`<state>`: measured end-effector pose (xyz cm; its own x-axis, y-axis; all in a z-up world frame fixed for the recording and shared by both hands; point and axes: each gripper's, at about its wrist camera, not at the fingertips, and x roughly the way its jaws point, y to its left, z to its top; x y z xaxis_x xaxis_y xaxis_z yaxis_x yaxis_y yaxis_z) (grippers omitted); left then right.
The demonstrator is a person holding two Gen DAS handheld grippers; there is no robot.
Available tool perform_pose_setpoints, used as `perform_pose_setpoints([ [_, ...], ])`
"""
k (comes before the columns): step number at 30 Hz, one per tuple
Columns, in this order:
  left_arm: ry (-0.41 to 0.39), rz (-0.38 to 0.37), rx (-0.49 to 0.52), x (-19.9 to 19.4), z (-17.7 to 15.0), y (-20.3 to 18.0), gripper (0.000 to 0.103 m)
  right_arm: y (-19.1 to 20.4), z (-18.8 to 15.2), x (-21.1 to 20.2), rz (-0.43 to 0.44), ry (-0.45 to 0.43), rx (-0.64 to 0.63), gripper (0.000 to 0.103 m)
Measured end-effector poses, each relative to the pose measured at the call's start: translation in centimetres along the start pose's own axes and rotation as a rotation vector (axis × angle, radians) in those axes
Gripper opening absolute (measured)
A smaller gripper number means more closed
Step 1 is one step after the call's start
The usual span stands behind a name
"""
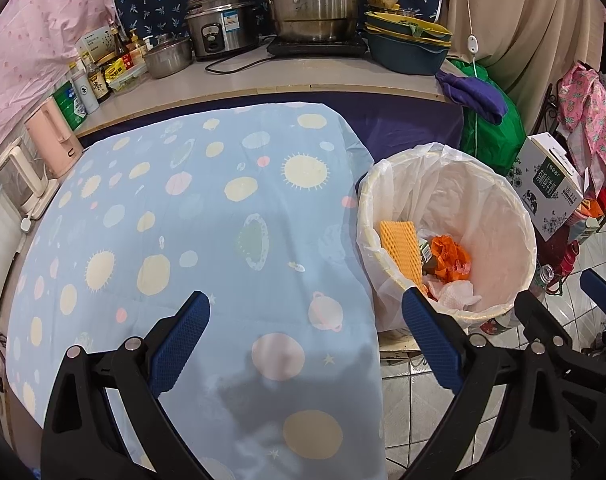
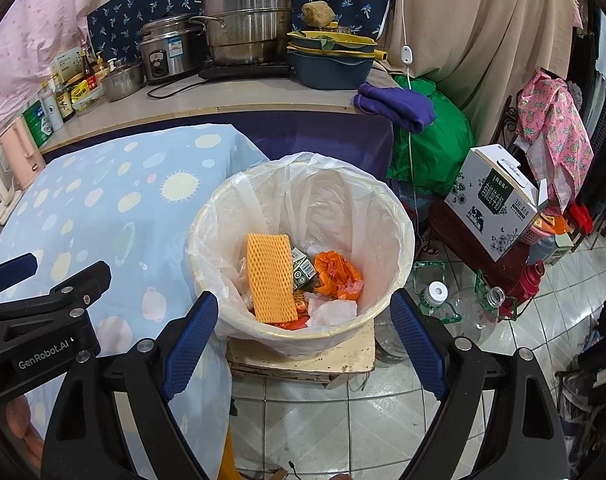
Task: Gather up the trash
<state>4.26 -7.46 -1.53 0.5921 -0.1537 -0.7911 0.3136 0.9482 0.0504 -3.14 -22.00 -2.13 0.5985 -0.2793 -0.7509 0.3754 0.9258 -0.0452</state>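
Note:
A cream trash bin (image 1: pixel 525 240) (image 2: pixel 403 240) lined with a clear bag stands on a low stool to the right of the table. Inside lie an orange foam net (image 2: pixel 269 276) (image 1: pixel 401 248), a crumpled orange bag (image 2: pixel 337 272) (image 1: pixel 451 258), a small green carton (image 2: pixel 303 270) and white tissue (image 2: pixel 331 310) (image 1: pixel 457 294). My left gripper (image 1: pixel 305 306) is open and empty above the table's right side. My right gripper (image 2: pixel 303 306) is open and empty, just in front of the bin. The left gripper also shows in the right wrist view (image 2: pixel 39 276).
The table wears a light blue planet-print cloth (image 1: pixel 191 216) (image 2: pixel 95 200). Behind it a counter (image 1: pixel 263 76) holds pots, a rice cooker, bottles and stacked bowls. Right of the bin are a milk carton box (image 2: pixel 497 204), empty plastic bottles (image 2: pixel 439 300) and a green bag (image 2: pixel 427 152) on tiled floor.

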Motion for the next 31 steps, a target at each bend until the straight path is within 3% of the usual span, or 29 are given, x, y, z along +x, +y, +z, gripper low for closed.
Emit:
perform_pose_setpoints([
  [6,0.002,0.002,0.000,0.08,-0.11,0.07,0.092,0.05,0.00,0.31,0.003,0.013,0.001,0.085],
  [10,0.004,0.004,-0.005,0.25,-0.20,0.26,0.092,-0.11,-0.02,0.46,0.006,0.018,0.007,0.090],
  [31,0.014,0.007,-0.005,0.53,-0.45,0.23,0.093,-0.11,-0.38,0.94,0.006,0.033,0.007,0.091],
])
